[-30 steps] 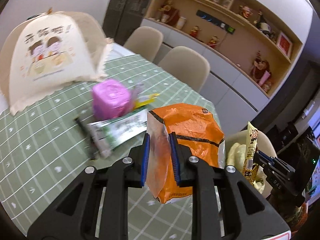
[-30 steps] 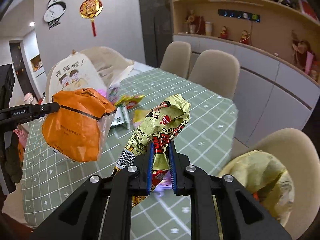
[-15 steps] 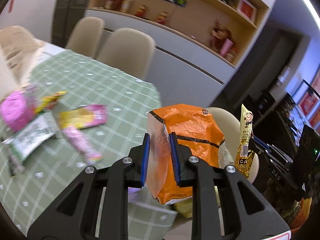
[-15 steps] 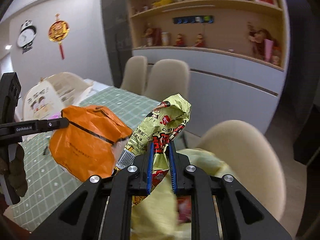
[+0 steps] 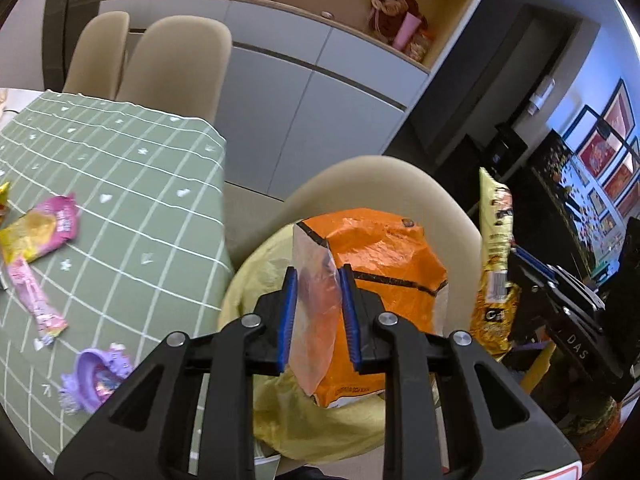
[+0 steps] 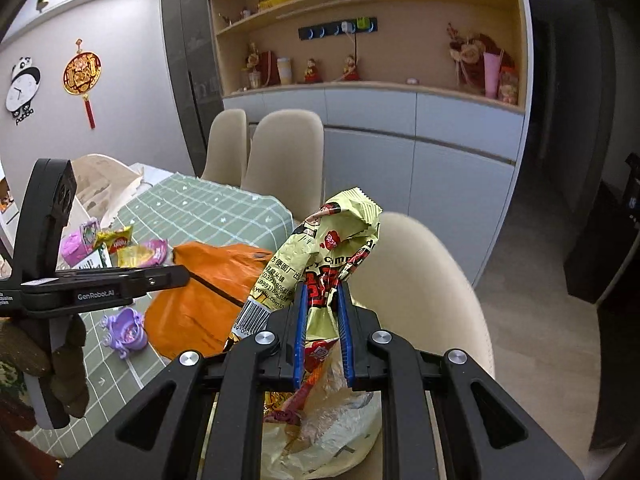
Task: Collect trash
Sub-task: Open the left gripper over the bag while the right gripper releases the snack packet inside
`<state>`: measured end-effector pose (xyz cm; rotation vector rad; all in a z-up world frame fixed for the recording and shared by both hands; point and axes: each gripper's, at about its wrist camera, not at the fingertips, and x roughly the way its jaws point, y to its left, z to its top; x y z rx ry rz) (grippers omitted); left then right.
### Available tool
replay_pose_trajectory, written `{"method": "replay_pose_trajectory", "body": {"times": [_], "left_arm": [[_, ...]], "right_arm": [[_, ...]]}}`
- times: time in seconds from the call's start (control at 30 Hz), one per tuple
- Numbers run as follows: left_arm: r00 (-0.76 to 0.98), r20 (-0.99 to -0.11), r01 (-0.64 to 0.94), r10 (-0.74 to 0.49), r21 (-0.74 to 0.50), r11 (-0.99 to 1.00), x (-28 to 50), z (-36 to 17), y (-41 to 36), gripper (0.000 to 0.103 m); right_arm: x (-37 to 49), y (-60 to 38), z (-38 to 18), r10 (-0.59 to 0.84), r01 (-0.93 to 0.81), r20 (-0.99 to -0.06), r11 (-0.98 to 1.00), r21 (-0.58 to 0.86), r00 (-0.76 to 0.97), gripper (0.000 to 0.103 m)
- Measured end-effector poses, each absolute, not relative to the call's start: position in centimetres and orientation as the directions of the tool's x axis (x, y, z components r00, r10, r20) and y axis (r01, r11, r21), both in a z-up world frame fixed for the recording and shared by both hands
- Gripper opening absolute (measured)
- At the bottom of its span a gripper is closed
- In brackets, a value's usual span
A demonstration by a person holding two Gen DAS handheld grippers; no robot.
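Note:
An orange snack bag [image 5: 380, 264] sits between the blue pads of my left gripper [image 5: 318, 304], whose jaws are opening while the pads still touch the bag's clear edge. It hangs over an open yellow trash bag [image 5: 256, 280] on a beige chair [image 5: 400, 176]. My right gripper [image 6: 322, 320] is shut on a crumpled yellow-green noodle wrapper [image 6: 332, 240], directly above the same yellow bag [image 6: 344, 432]. The orange bag [image 6: 200, 304] and left gripper [image 6: 176, 274] appear at the left of the right wrist view.
The table with a green checked cloth [image 5: 140, 184] lies to the left, holding pink and yellow wrappers [image 5: 44, 228] and a purple toy [image 5: 96, 376]. A mesh food cover [image 6: 104, 184] stands further back. Two more beige chairs [image 6: 280, 160] and a grey cabinet are behind.
Both grippers swung away from over the table to above the chair with the yellow bag, carrying the orange bag and the noodle wrapper. The left jaws look slightly wider.

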<state>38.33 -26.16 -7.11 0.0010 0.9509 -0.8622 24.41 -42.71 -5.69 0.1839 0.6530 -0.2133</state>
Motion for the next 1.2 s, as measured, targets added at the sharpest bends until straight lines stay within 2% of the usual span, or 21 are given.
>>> {"method": "replay_pose_trajectory", "body": {"times": [0.07,0.13,0.23,0.5,0.63,0.87,0.97,1.03,1.1,1.2], "left_arm": [[0.255,-0.711,0.641,-0.655,-0.382,0.665,38.5,-7.7,-26.3,0.042],[0.235,-0.703,0.631,-0.671,-0.415,0.656,38.4,-8.0,-26.3,0.056],[0.253,-0.696,0.617,-0.672,-0.420,0.666,38.2,-7.7,-25.1,0.062],[0.354,-0.697,0.478,-0.623,-0.438,0.761,39.1,-7.2,-17.9,0.064],[0.382,-0.703,0.416,-0.600,-0.449,0.791,38.9,-7.4,-14.4,0.064],[0.412,-0.710,0.349,-0.572,-0.456,0.818,38.1,-7.9,-10.2,0.064],[0.433,-0.714,0.335,-0.550,-0.439,0.833,37.7,-8.3,-8.5,0.064],[0.446,-0.720,0.324,-0.532,-0.425,0.846,37.5,-8.5,-7.2,0.064],[0.451,-0.724,0.311,-0.522,-0.421,0.852,37.4,-8.8,-6.1,0.064],[0.461,-0.731,0.283,-0.503,-0.416,0.864,37.5,-9.1,-3.9,0.064]], "right_arm": [[25.0,-42.8,-6.8,-0.125,0.244,-0.639,0.965,0.101,0.759,0.015],[25.8,-42.9,-8.1,-0.105,0.228,-0.663,0.968,0.102,0.742,0.015],[27.1,-42.5,-9.9,-0.060,0.195,-0.695,0.974,0.117,0.716,0.015],[30.8,-39.0,-13.3,0.071,0.066,-0.762,0.987,0.148,0.644,0.015],[32.4,-38.3,-16.0,0.089,0.047,-0.819,0.989,0.139,0.567,0.015],[33.2,-39.3,-20.0,0.006,0.125,-0.902,0.990,0.066,0.432,0.015],[32.7,-40.0,-19.7,0.027,0.166,-0.887,0.979,0.116,0.460,0.017],[32.1,-40.2,-19.2,0.054,0.184,-0.867,0.969,0.165,0.495,0.022],[31.5,-40.4,-18.6,0.063,0.195,-0.850,0.962,0.191,0.523,0.031],[30.5,-40.1,-17.4,0.037,0.211,-0.824,0.959,0.188,0.565,0.033]]}}
